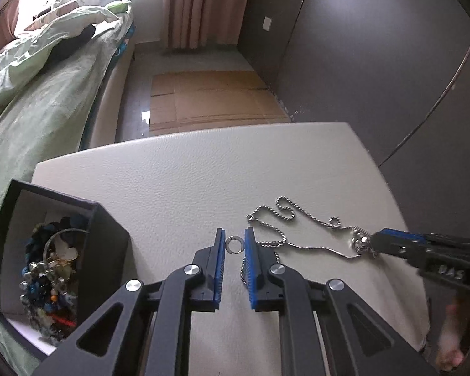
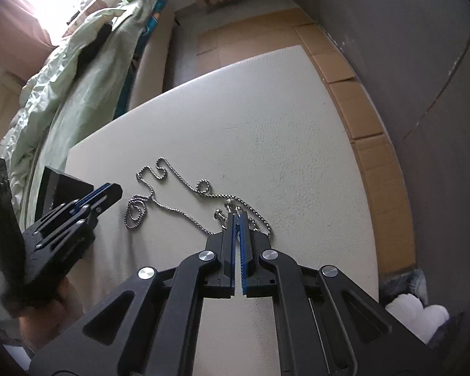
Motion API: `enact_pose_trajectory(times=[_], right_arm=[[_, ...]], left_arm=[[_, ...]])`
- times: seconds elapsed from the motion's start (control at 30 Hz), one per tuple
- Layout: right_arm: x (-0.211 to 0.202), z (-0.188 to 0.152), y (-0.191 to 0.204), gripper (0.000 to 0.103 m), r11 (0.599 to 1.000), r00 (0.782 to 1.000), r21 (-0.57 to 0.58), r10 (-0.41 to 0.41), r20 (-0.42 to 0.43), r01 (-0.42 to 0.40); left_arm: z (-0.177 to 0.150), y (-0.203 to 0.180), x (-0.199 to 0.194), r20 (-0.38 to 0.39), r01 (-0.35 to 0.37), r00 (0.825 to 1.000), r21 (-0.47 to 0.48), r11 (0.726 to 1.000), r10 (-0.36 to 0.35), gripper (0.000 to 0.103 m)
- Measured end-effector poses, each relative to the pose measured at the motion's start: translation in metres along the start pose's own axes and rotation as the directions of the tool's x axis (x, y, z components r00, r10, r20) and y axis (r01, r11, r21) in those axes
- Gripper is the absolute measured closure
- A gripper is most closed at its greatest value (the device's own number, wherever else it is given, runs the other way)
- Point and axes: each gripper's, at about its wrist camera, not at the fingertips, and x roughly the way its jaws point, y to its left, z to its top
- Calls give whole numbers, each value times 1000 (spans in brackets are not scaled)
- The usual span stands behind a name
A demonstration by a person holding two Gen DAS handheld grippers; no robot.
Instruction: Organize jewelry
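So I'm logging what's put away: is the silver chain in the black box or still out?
Out. The silver chain lies spread in loops on the white tabletop, beside the black box.

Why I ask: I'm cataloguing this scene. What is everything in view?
ring: one, silver, on table between left gripper's fingers
chain: one, silver, looped across table
pendant: one, silver, on chain, at right gripper's tips
box: one, black, table's left edge
beaded jewelry: a pile, mixed colours, inside box
table: one, white
bedcover: one, green, left
cardboard: brown, on floor
curtain: pink, far
left gripper: black, blue pads
right gripper: black, blue pads
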Motion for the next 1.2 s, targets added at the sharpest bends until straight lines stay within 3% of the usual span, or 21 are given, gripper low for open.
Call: enact_pose_trajectory(times=[0.07, 0.1, 0.13, 0.3, 0.37, 0.43, 0.57, 0.6, 0.63, 0.67, 0.83, 1.2], right_arm=[[-1, -2, 1, 61, 1000, 1000, -5, -17, 6, 17], [-1, -2, 1, 26, 999, 999, -6, -33, 11, 33], [-4, -4, 3, 14, 998, 998, -12, -60, 36, 60], [-9, -6, 10, 14, 995, 993, -53, -76, 90, 81], [-2, -8, 13, 20, 989, 990, -82, -115, 79, 121], [9, -11, 17, 42, 984, 990, -114, -132, 50, 137], [19, -18, 30, 53, 951, 972, -204, -226, 59, 234], [19, -20, 32, 62, 949, 972, -211, -227, 62, 235], [19, -21, 33, 79, 953, 975, -210, -213, 57, 220], [18, -22, 35, 84, 956, 979, -213, -195, 50, 202], [18, -30, 43, 88, 956, 986, -242, -162, 31, 164], [-31, -33, 68, 88, 972, 987, -217, -53, 149, 85]], left_arm=[[0, 0, -9, 13, 16, 1000, -4, 1000, -16, 93], [0, 0, -13, 17, 21, 1000, -4, 1000, -20, 93], [-1, 0, -17, 22, 25, 999, -4, 1000, -25, 93], [-2, 6, -34, 46, 44, 998, -18, 999, -43, 93], [-2, 10, -42, 57, 52, 997, -26, 998, -51, 93], [-2, 13, -50, 69, 62, 996, -34, 997, -60, 93], [-3, 20, -64, 91, 69, 994, -41, 997, -66, 93], [-3, 22, -68, 96, 71, 993, -43, 997, -67, 93], [-4, 24, -72, 101, 72, 993, -46, 996, -67, 93], [-5, 25, -74, 104, 72, 992, -48, 996, -67, 93], [-8, 39, -96, 138, 80, 988, -73, 994, -69, 93], [-10, 85, -146, 207, 72, 977, -135, 988, -42, 93]])
